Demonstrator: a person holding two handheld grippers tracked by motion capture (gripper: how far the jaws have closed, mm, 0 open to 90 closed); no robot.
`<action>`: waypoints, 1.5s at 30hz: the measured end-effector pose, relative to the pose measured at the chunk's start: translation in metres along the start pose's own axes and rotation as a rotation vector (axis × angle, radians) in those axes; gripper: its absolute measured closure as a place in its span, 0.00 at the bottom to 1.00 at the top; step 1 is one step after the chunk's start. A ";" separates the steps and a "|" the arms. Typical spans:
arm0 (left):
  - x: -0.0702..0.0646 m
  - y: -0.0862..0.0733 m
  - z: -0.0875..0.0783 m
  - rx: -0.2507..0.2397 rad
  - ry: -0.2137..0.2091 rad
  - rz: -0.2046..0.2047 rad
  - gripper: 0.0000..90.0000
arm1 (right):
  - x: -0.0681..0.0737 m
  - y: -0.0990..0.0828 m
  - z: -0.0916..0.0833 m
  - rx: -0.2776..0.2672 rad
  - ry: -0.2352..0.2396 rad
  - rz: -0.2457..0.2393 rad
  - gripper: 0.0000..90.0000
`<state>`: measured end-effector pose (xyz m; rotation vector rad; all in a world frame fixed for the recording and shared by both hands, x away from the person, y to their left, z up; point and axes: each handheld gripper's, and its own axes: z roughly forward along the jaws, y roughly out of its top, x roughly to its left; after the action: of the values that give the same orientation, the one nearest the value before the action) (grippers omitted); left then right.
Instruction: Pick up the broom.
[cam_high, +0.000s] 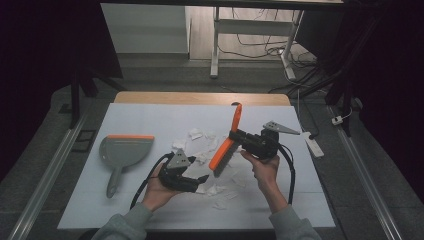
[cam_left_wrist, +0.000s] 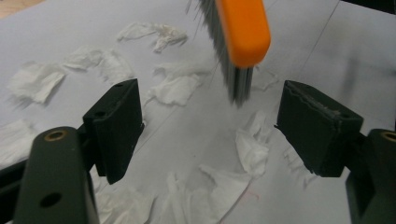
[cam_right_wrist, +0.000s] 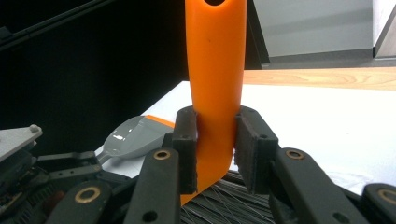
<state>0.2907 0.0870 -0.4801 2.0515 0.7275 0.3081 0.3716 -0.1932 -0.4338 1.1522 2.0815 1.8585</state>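
Grey plastic with an orange lip: that is the dustpan (cam_high: 123, 152) I see farthest left on the white table (cam_high: 150, 117), lying flat with its handle toward me and well apart from both tools. Moving right, my left gripper (cam_high: 200, 179) sits low near the front edge, its black jaws standing wide apart with nothing clamped between them; in the left gripper view torn scraps of white tissue (cam_left_wrist: 175, 88) lie scattered on the sheet between and beyond the pads. Just past that, the orange hand brush (cam_high: 226, 145) hangs tilted, bristles down among the scraps and handle pointing up and away. Its grey bristle tip (cam_left_wrist: 238, 79) hovers between my left jaws from above, touching neither pad. Farther right, my right gripper (cam_high: 236, 136) is clamped hard on the brush's orange handle (cam_right_wrist: 215, 70), one pad pressed on each side, with the bristles fanning out below the jaws
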 end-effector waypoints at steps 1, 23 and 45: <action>0.000 0.001 0.002 -0.004 -0.007 -0.001 0.28 | 0.002 -0.001 0.001 -0.005 -0.002 0.004 0.79; -0.001 -0.003 0.027 -0.064 0.063 -0.030 0.79 | 0.023 -0.021 0.019 -0.040 0.002 0.123 0.79; 0.017 0.001 0.008 0.002 0.073 -0.024 0.89 | 0.026 -0.016 0.023 0.036 -0.001 0.018 0.62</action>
<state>0.3083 0.0913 -0.4847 2.0403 0.7969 0.3703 0.3586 -0.1581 -0.4434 1.1832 2.1193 1.8352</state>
